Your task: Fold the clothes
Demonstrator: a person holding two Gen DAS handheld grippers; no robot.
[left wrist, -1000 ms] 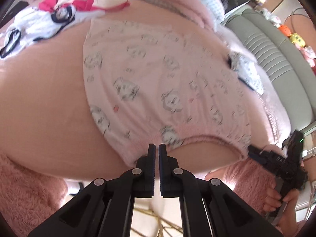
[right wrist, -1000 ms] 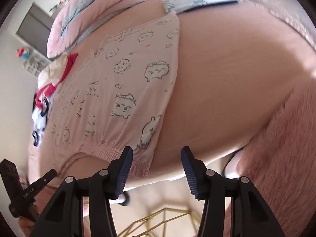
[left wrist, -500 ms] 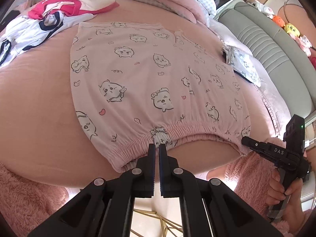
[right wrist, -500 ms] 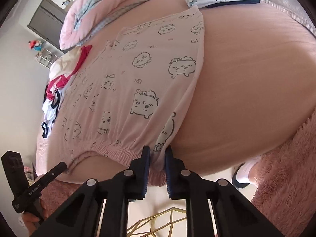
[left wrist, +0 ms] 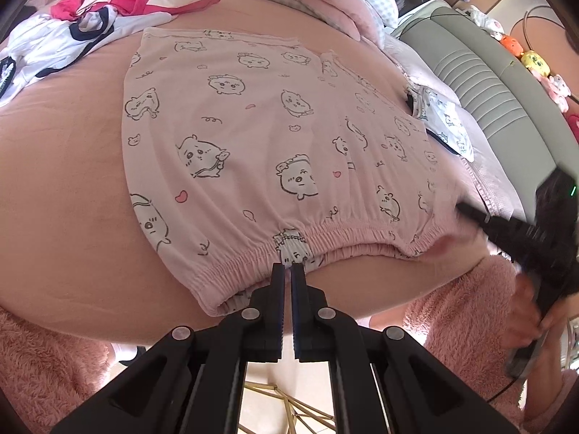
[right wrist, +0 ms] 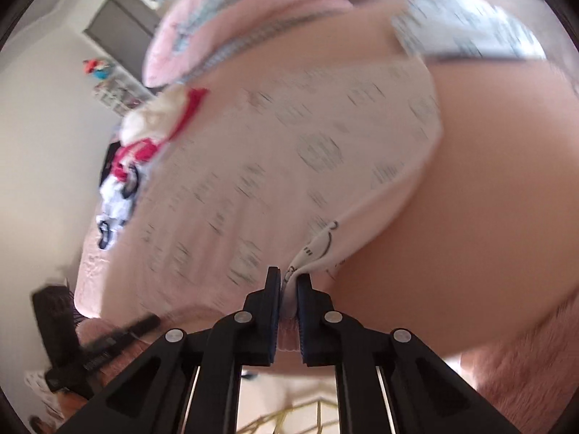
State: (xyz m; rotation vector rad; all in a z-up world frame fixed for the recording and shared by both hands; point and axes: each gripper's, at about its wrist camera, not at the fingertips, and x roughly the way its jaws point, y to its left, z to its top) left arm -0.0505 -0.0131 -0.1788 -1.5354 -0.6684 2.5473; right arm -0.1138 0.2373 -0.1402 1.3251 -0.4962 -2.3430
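Right wrist view shows the change we record first: the right gripper (right wrist: 288, 282), whose jaws stood spread a second ago, is now pressed together on the near right corner of the waistband (left wrist: 318, 249) of the pink printed shorts (left wrist: 275, 137), with a fold of cloth rising between its pads; the blur there suggests the corner is being lifted. The left gripper (left wrist: 284, 271) has not altered: its jaws remain pressed together, pinching the bunched middle of the same waistband. We judge that both holds needed for the first fold are now in place and that the fold itself has not begun, since beyond the waistband the shorts lie flat on the pink bed (left wrist: 65, 188). Taking the shorts as landmark, we count: two grippers at their near edge; one pair of shorts; one loose heap of red, white and navy clothes (left wrist: 94, 11) beyond their far left corner; one small printed garment (left wrist: 447, 123) just beside their right edge; one pink quilt (left wrist: 325, 3) behind them; one grey ribbed headboard (left wrist: 485, 86) further right.
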